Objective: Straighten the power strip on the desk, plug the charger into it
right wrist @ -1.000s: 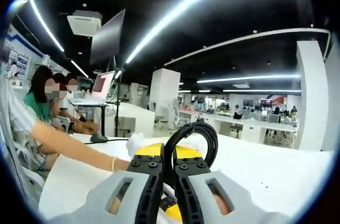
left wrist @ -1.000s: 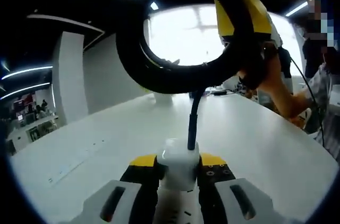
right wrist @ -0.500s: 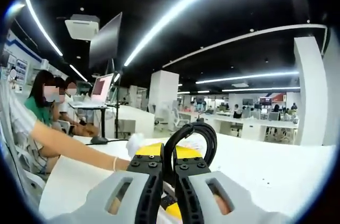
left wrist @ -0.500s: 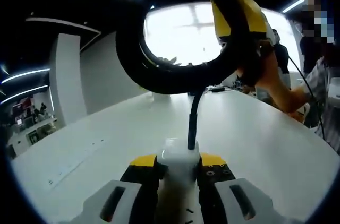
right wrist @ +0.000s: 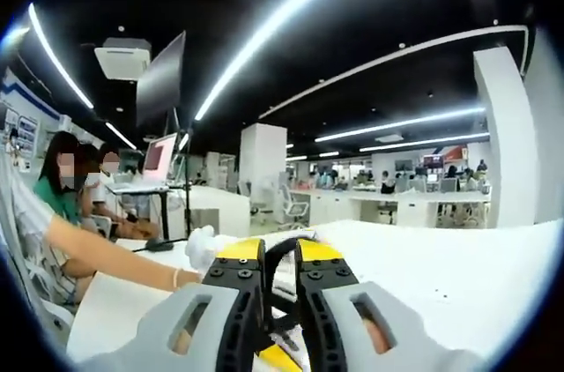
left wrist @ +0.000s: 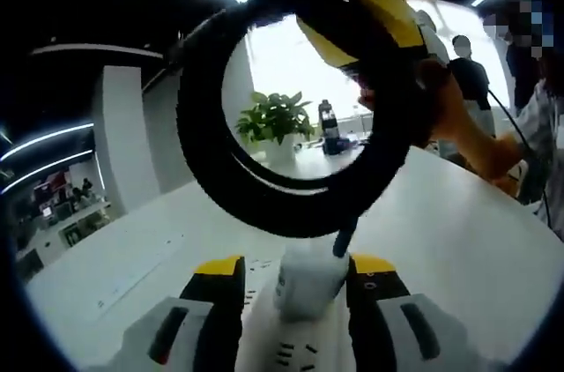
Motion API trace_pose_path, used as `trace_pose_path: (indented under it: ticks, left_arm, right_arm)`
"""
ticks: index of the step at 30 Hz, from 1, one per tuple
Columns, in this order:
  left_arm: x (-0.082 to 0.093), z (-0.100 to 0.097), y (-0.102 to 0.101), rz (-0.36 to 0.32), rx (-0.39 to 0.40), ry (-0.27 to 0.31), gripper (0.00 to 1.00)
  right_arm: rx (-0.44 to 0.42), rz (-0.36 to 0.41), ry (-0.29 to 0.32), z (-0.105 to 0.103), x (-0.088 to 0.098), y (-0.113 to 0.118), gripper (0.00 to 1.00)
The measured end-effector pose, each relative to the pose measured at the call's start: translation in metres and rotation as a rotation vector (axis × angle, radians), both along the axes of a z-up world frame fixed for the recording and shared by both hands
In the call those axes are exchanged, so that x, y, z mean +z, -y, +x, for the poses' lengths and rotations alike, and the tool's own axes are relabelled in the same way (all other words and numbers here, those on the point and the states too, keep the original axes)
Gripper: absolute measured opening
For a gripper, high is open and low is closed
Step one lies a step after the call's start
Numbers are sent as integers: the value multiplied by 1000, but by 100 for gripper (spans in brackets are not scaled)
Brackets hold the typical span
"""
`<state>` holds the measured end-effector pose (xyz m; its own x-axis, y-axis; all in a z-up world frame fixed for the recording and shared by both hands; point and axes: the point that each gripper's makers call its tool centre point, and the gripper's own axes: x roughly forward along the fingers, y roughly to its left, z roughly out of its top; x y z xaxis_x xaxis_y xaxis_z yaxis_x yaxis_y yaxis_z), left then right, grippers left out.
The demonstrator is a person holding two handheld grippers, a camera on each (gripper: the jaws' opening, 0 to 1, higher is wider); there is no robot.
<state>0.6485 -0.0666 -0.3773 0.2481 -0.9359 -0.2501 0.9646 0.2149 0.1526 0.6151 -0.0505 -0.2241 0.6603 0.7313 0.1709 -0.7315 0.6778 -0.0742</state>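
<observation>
While you hold the white power strip (left wrist: 304, 279) lengthwise between the jaws of your left gripper (left wrist: 295, 277), they pinch its end, where a thick black cord (left wrist: 264, 204) leaves it. In the left gripper view that cord curls into a big loop in the air above the white desk (left wrist: 458, 240), and your right gripper (left wrist: 374, 24), yellow and black, has it near the top. A potted plant (left wrist: 275, 118) shows through the loop, far down the desk. In the right gripper view your right jaws sit close together with the black cord (right wrist: 282, 253) running between them, nipped there. That view also gives you a person's forearm (right wrist: 106, 253) reaching in, and a laptop (right wrist: 159, 159) on a stand.
</observation>
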Motion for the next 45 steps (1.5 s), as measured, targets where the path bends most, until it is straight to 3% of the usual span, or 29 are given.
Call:
trace_pose_path:
  ticks: [1, 2, 4, 13, 18, 29, 35, 40, 42, 45]
  left_arm:
    - [0, -1, -1, 4, 2, 4, 47]
    - [-11, -1, -7, 57, 41, -52, 48]
    - [-10, 0, -6, 36, 26, 6, 50]
    - [-12, 4, -15, -7, 70, -46, 57]
    - [-9, 4, -20, -22, 84, -51, 62]
    - [-8, 3, -36, -36, 130, -47, 62]
    - [7, 0, -53, -112, 180, -51, 68]
    - [18, -2, -70, -156, 243, -51, 70]
    - [26, -4, -75, -199, 265, -50, 74]
    - [32, -8, -86, -212, 320, -26, 82]
  right_arm:
    - [-8, 12, 7, -1, 2, 2, 11]
    - [-11, 25, 15, -3, 5, 4, 11]
    - [-11, 36, 17, -4, 7, 5, 12]
    - [-23, -5, 6, -6, -5, 5, 21]
    - [-26, 9, -11, -5, -10, 9, 26]
    - [-18, 22, -57, -2, -28, 10, 28]
    - [-13, -9, -89, 0, -41, 13, 39]
    - [-6, -44, -95, 0, -50, 14, 40]
    - [2, -64, -95, 0, -54, 14, 42]
    - [10, -104, -91, -1, -60, 14, 46]
